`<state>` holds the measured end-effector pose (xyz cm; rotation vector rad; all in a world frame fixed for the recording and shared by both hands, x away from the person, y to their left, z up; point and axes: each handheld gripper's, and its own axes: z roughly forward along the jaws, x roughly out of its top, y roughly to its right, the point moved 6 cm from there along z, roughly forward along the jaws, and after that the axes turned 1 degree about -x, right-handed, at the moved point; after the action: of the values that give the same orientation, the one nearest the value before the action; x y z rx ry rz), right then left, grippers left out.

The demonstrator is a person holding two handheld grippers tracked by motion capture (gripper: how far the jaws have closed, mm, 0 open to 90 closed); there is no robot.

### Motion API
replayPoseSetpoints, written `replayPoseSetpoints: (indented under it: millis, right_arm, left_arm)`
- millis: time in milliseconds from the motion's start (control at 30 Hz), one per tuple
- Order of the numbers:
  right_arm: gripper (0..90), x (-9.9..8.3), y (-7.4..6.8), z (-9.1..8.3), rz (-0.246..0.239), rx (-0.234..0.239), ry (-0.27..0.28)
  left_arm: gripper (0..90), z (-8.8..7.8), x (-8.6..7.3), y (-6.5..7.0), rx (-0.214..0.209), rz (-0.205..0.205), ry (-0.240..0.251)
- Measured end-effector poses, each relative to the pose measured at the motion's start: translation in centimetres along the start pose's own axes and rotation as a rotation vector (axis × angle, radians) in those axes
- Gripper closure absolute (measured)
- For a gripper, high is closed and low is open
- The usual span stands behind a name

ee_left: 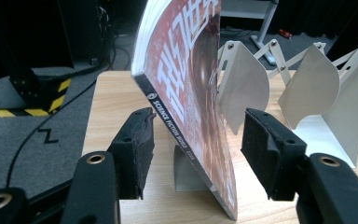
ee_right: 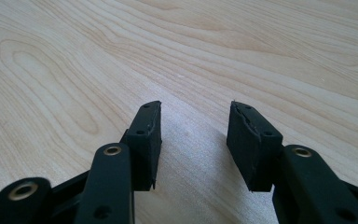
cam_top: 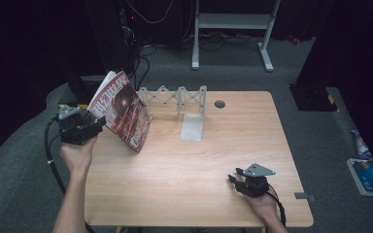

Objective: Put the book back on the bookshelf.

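**Magazine stood between my open jaws at the desk's far left corner**

The magazine (cam_top: 122, 110) stood tilted near the far left corner of the desk (cam_top: 184, 165), its lower corner down on the wood and its top leaning out past the left edge. Just behind it ran the white folding rack (cam_top: 175, 97) along the far edge. I could not tell whether the magazine leaned on one of the rack's plates.

My left hand-held gripper (cam_top: 96, 125) sat around the spine end with its jaws about half open. In the left gripper view the spine ran close by one of the pads (ee_left: 137, 149), while the other pad stood clear of the cover, so I was not clamping it. My right hand-held gripper (cam_top: 236, 174) rested near the right end of the near edge, jaws wide, with nothing but bare wood between them.

I judged the magazine light but floppy, and its glossy cover likely to slide under the pads. The spine was the stiffest part, so that was where I meant to take hold, low down and square across it. A grip out on the loose page edges would let it sag and fan open, and a hard pinch there could crease the cover
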<state>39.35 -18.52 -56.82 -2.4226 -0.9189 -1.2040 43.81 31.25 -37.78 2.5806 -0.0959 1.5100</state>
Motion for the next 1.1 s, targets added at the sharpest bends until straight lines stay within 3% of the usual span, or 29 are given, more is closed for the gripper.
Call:
replayPoseSetpoints:
  millis: [800, 1100]
  right_arm:
    - [54.4, 0.0, 0.0, 0.0, -0.001, -0.001, 0.001]
    - [54.4, 0.0, 0.0, 0.0, -0.001, -0.001, 0.001]
  left_arm:
    - [43.2, -1.7, -0.2, 2.2, -0.07, 0.048, 0.037]
    - [43.3, -1.6, -0.5, 3.1, -0.1, 0.06, 0.026]
